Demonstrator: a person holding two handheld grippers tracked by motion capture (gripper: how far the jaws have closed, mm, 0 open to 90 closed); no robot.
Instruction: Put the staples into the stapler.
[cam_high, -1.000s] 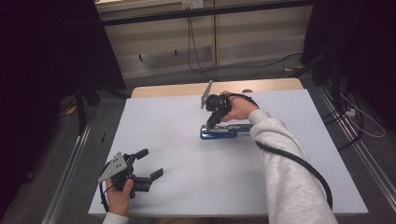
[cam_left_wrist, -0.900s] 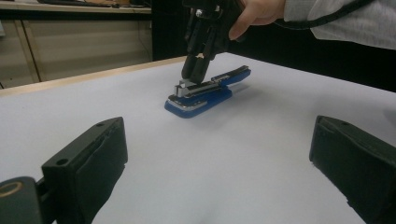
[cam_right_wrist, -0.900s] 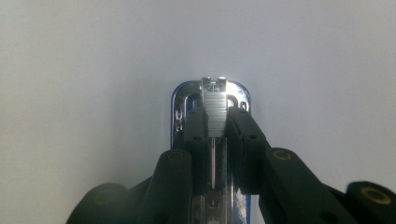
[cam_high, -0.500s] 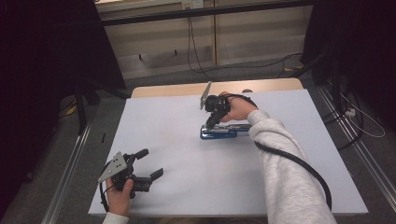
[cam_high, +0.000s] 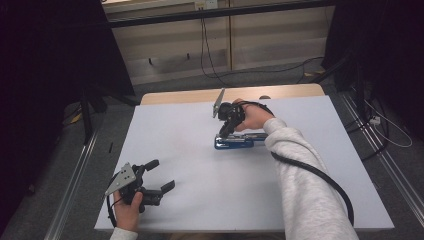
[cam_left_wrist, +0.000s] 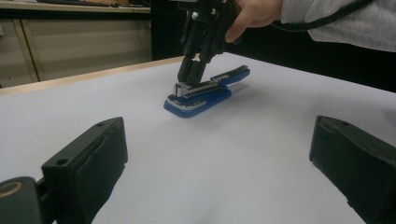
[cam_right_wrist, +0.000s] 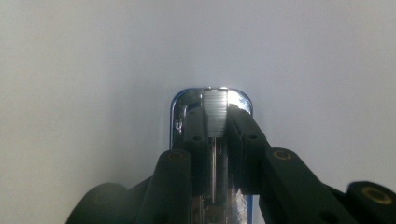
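We have the blue stapler (cam_high: 238, 142) lying flat near the middle of the white desk (cam_high: 200, 200), a little toward the far edge, and our right hand-held gripper (cam_high: 226, 131) is set down on its front end. In the right gripper view the two black jaws stand close on either side of the silver staple strip (cam_right_wrist: 215, 112) at the stapler's head, pinching the metal top part between them, so we judge the grip as made. From the left gripper view the stapler's top arm looks slightly raised from its blue base (cam_left_wrist: 198, 100), though we cannot tell whether it is being pressed down or lifted open. Our left hand-held gripper (cam_high: 160, 176) rests near the front left corner of the desk, well apart from the stapler, with its jaws spread wide and nothing between them. As we read it, the reach and the grasp are done; what is left is the working of the stapler itself, and nothing yet shows any sheet or staple produced.
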